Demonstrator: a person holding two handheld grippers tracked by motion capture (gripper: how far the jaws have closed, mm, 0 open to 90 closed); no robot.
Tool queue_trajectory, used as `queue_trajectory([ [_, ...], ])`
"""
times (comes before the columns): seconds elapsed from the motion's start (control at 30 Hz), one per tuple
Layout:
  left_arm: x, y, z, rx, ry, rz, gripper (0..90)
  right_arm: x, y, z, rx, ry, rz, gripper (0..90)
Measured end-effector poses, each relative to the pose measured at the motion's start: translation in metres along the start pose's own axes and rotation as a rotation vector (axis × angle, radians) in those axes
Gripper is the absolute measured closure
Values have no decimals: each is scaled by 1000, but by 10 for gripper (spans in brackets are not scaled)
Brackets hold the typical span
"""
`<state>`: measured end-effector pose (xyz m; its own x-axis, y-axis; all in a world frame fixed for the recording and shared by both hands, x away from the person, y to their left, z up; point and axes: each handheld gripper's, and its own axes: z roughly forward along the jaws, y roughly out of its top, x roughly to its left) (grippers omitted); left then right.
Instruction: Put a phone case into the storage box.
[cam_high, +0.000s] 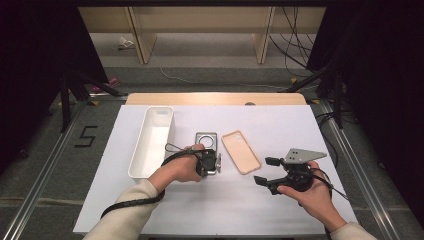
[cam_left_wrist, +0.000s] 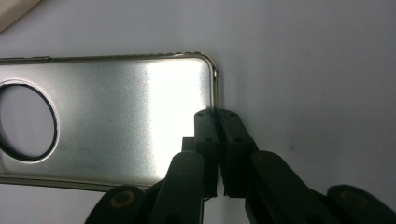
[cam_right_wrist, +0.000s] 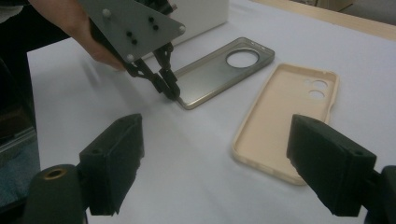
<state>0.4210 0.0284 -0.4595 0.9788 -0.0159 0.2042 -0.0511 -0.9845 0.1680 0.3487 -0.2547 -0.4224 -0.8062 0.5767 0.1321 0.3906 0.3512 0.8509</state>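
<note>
Two phone cases lie side by side: one silver case (cam_high: 206, 140), one beige case (cam_high: 241, 151) to its right. The left gripper (cam_left_wrist: 216, 140) is clamped on the silver case's near edge. The right gripper (cam_right_wrist: 215, 163) has its jaws wide apart.

This looks like a lab or recording studio set up for filming handling work. A wooden desk (cam_high: 215, 98) covered with a white sheet (cam_high: 280, 125) stands on grey carpet floor (cam_high: 45, 165), framed left and right by metal floor rails (cam_high: 42, 172). Black curtains (cam_high: 30, 60) close off both sides, with black stand legs (cam_high: 65, 102) at their feet. A black number five (cam_high: 86, 136) is taped on the floor at the left. Loose black cables (cam_high: 292, 47) trail beneath pale wooden shelving (cam_high: 200, 30) at the far end.
</note>
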Motion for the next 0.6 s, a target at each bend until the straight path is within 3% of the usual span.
queue_trajectory([
  [0.2, -2, -1, -1, 1, 10, 13, 873, 0, 0, 0, 1, 0, 2, 201],
  [0.37, -4, -2, -1, -8, 49, 35, 879, -1, -1, 0, 4, 0, 5, 202],
  [0.6, -5, 0, -10, -51, 89, 34, 882, -2, -1, 1, 6, -2, 8, 203],
])
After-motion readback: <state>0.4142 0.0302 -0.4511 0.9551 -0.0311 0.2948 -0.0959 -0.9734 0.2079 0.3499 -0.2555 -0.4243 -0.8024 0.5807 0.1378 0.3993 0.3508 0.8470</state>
